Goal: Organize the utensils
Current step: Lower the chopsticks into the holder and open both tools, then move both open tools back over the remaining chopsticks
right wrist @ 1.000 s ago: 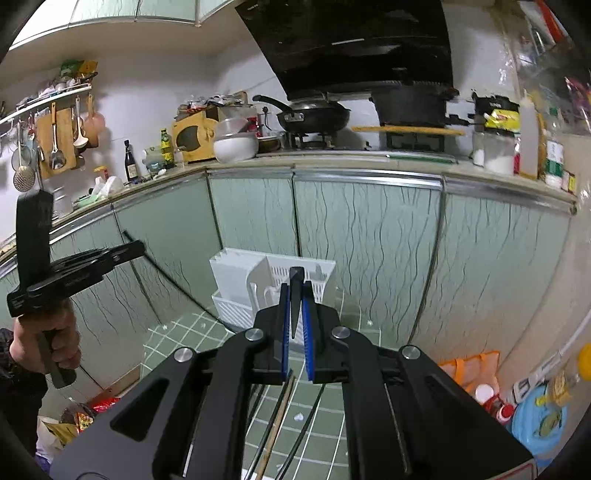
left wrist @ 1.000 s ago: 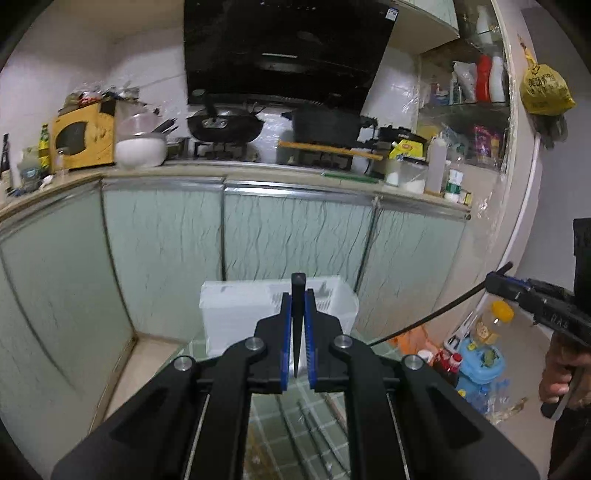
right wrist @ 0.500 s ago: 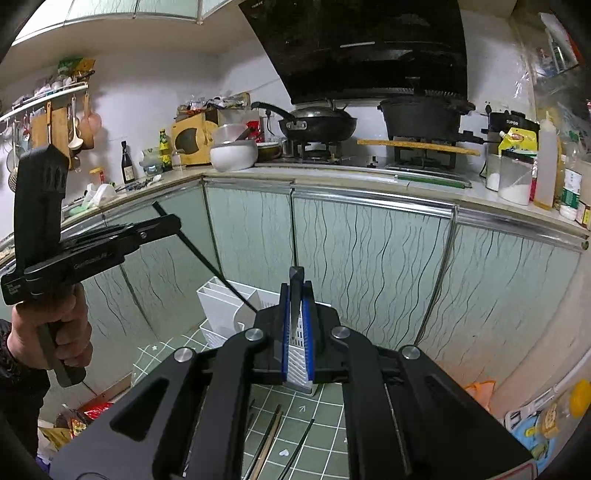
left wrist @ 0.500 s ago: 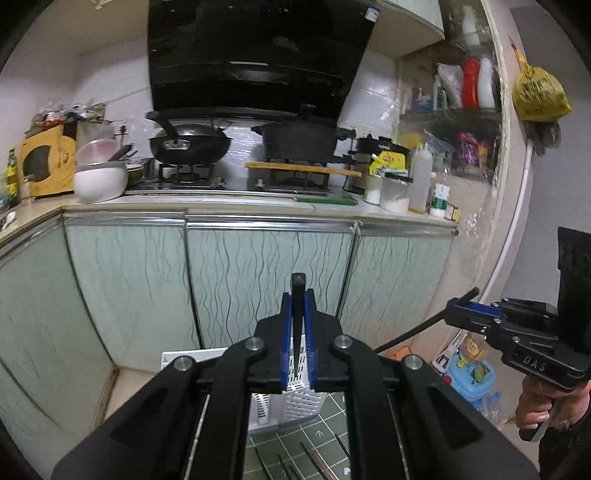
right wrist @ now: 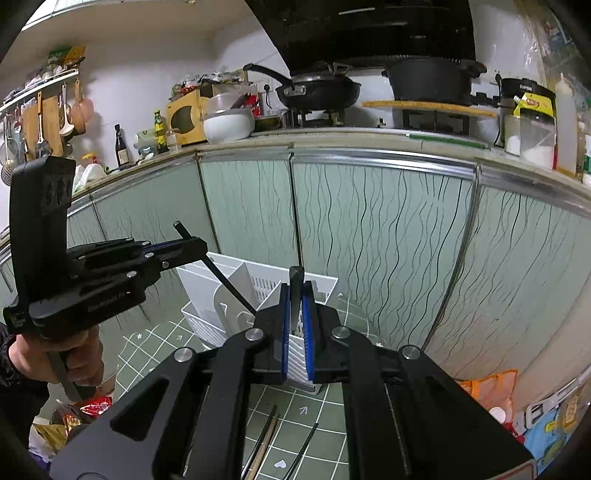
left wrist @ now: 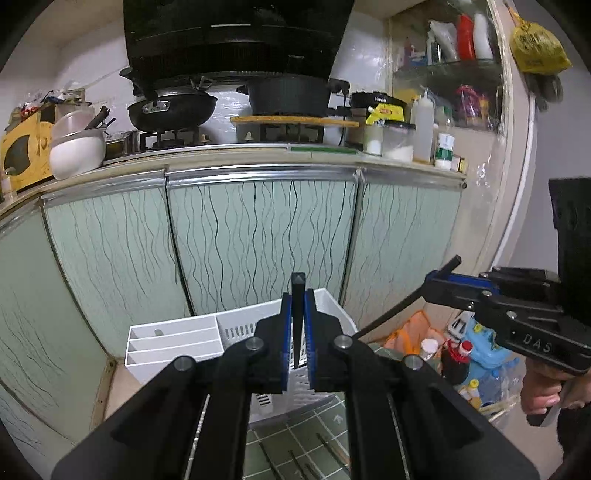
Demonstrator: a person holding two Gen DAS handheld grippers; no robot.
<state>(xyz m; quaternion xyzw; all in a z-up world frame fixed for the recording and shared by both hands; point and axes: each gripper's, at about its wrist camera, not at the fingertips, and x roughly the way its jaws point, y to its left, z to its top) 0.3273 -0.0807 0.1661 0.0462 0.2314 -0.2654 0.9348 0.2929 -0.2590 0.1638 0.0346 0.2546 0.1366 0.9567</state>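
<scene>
Two grippers, left gripper point(left wrist: 297, 321) and right gripper point(right wrist: 295, 314), are each clamping one black chopstick point(left wrist: 297, 317). White caddy point(left wrist: 173, 341) is sitting at twelve o'clock (floor). Lower tips-first into one slot.

- Left gripper point(left wrist: 297, 332): matt black plastic body; blue pads line the jaws; bright metal pivot pins.
- Right gripper point(right wrist: 296, 314): same matt black plastic, blue pads, metal pins.
- Chopstick point(left wrist: 297, 317) in the left jaws: thin, dark, smooth stick.
- Chopstick point(right wrist: 295, 295) in the right jaws: dark, slightly glossy.
- Utensil organizer point(left wrist: 177, 341): white plastic, smooth walls, one section perforated.
- Floor mat point(right wrist: 332, 417): matt green, printed with a white grid.
- Cabinet doors point(left wrist: 258, 240): pale green glossy panels with black wavy lines, edged with bright metal trim.
- Pan point(left wrist: 171, 107): dark metal, dull sheen.
- Bowl point(left wrist: 75, 153): glossy white.
- Range hood point(left wrist: 236, 33): glossy black.
</scene>
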